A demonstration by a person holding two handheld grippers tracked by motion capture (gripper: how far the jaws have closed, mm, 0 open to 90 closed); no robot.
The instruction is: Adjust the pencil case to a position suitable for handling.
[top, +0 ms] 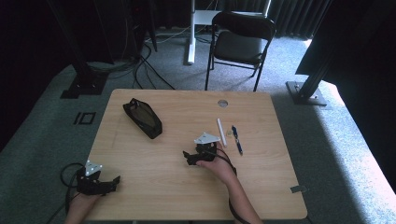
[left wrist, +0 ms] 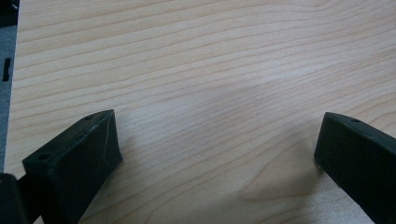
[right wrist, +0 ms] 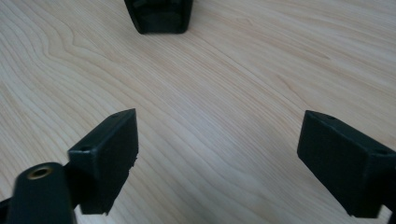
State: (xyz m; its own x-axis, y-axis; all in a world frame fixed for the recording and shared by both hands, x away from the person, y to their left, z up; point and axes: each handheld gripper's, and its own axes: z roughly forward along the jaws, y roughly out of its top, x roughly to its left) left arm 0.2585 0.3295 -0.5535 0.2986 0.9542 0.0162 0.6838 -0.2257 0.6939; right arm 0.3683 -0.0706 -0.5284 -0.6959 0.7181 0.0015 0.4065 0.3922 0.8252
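The right gripper (top: pixel 190 156) hangs over the middle of the light wooden table (top: pixel 140 186), jaws spread wide with nothing between them; its own view (right wrist: pixel 217 149) shows bare wood grain in the gap. Ahead of it, the black zipped pencil case (top: pixel 143 118) is cut off at that view's top edge (right wrist: pixel 159 16). In the high view a white marker (top: pixel 221 131) and blue pen (top: pixel 237 139) lie just beside the right gripper. The left gripper (top: pixel 109 184) (left wrist: pixel 217 154), also wide open, holds nothing at the near-left corner.

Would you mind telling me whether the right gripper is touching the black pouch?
Apart. In the right gripper view, bare table wood lies between the open right gripper and the black pouch.
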